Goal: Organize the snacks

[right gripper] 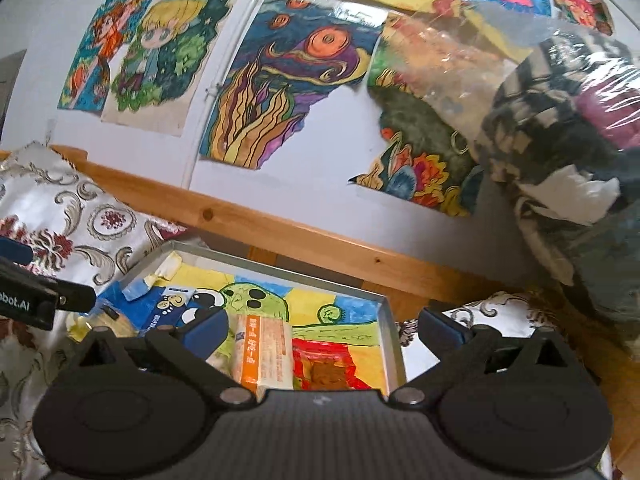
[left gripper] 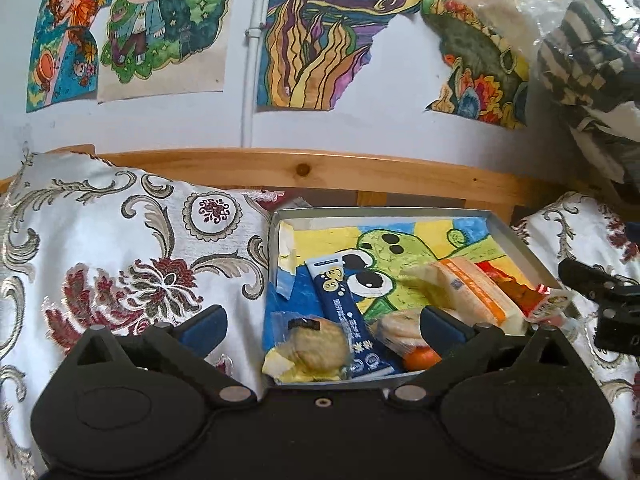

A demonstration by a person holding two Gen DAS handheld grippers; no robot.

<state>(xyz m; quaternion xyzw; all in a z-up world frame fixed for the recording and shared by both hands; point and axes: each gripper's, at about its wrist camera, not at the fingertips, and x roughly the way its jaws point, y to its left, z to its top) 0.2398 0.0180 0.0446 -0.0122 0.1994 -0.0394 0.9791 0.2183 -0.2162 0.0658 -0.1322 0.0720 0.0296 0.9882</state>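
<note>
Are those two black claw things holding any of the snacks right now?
No. The left tool and the right tool are both open and empty; the snacks lie loose in the tray.

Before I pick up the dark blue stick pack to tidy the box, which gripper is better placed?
Probably the left gripper: open, with the blue stick pack between its fingers. The right gripper is open over the orange-striped packet.

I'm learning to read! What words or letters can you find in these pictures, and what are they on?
"Ca" with smaller letters beside it: on the blue packet in the tray; the rest of its print is too small to read.
"bot.AI", cut off at the picture's edge: on the left tongs.
Orange packet: printed characters, too blurred to read.
Biscuit wrapper: dark label, unreadable.
</note>
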